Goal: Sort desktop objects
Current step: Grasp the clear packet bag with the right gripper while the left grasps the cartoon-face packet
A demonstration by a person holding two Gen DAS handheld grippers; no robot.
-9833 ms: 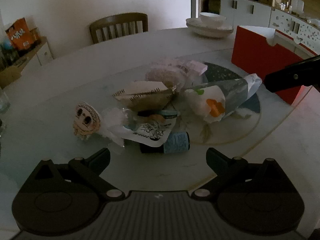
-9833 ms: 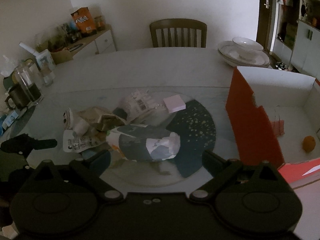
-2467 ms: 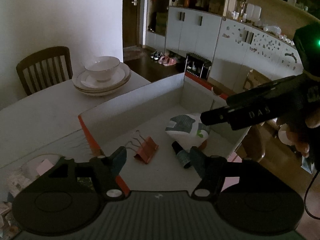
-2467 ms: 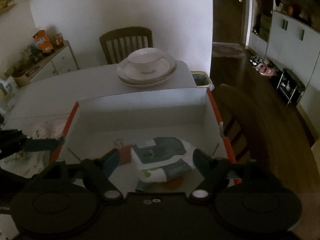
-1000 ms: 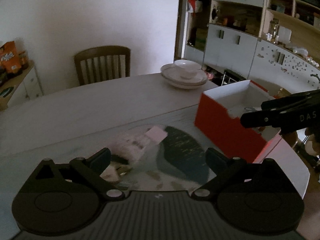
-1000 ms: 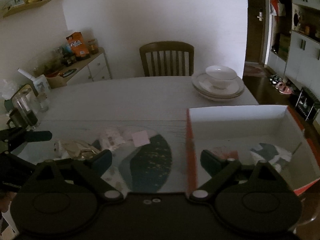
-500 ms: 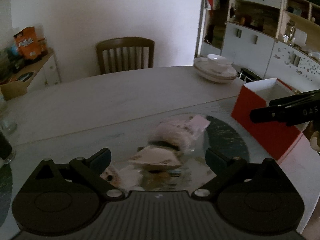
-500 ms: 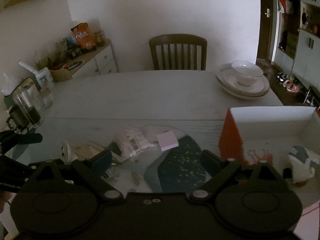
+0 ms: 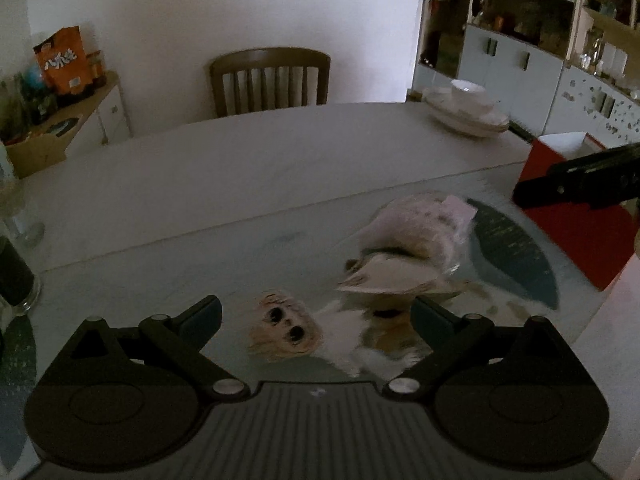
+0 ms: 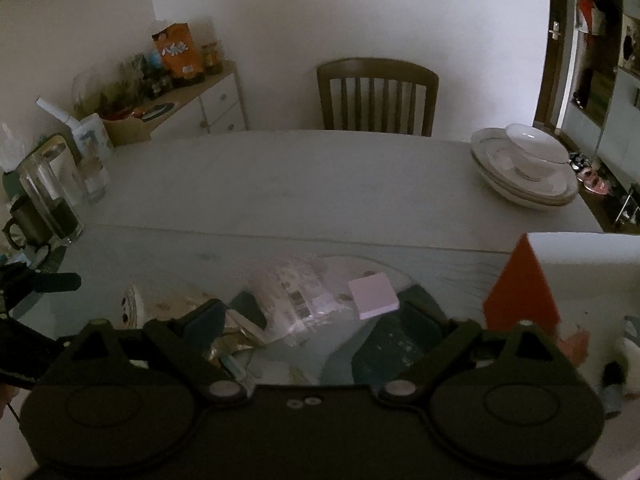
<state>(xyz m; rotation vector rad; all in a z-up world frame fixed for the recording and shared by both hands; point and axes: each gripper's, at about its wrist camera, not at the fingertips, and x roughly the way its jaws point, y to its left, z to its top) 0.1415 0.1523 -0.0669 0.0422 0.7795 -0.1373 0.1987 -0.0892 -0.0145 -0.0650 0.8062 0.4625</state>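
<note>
On the table (image 10: 304,184), a pile of loose objects lies on the round mat (image 9: 516,256): a doll head (image 9: 286,330), a plastic packet (image 10: 292,292) and a pink notepad (image 10: 374,290). Left gripper (image 9: 316,316) and right gripper (image 10: 322,322) hover above it, jaws wide apart, empty. Red box (image 10: 520,288) stands just beside the mat.

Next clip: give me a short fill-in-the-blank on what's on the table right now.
The sticky-note pad is coloured ____.
The bowl sits on a stack of ____.
The outer wall of the box is coloured ____.
The jaws of the right gripper stand ____.

Missing words: pink; plates; red; open
</note>
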